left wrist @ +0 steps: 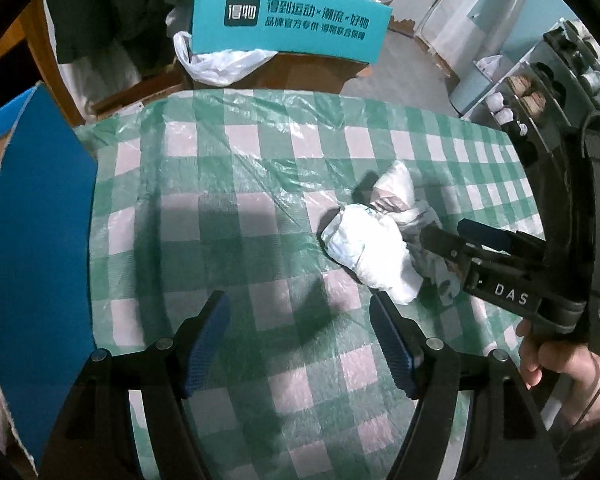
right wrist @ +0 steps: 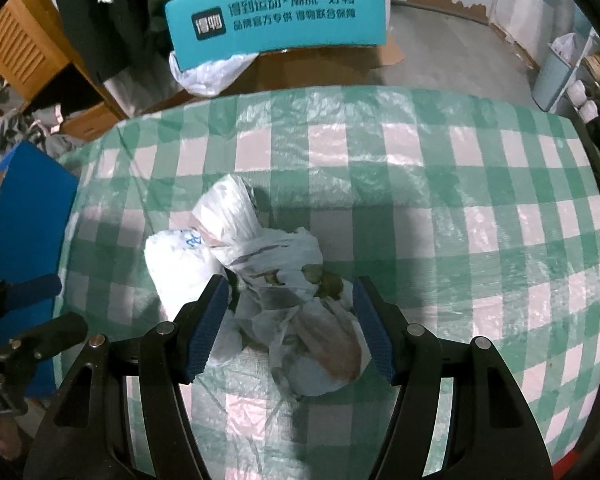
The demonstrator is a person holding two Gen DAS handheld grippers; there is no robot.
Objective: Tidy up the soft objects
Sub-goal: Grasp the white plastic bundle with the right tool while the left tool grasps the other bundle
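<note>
White plastic bag bundle [right wrist: 260,280] w/ soft stuff inside, contents unclear, lies on the green-checked tablecloth [right wrist: 460,200], approx centre in right wrist view. White wad [right wrist: 180,264] touches it at 9 o'clock. Right gripper [right wrist: 290,328] wide open, fingers astride the bundle's near end, no grip. Left gripper [left wrist: 300,340] wide open over bare cloth, bundle at its 2 o'clock. Blue box [left wrist: 40,220] at 9, teal box [left wrist: 292,20] at 12.

Ahead of me a green-and-white checked plastic cloth [right wrist: 440,184] covers the desk. Beyond its far edge I see a teal box [right wrist: 276,12] with printed characters, a crumpled clear bag [right wrist: 208,74] beneath it, and a blue board [left wrist: 40,216] at my left.
</note>
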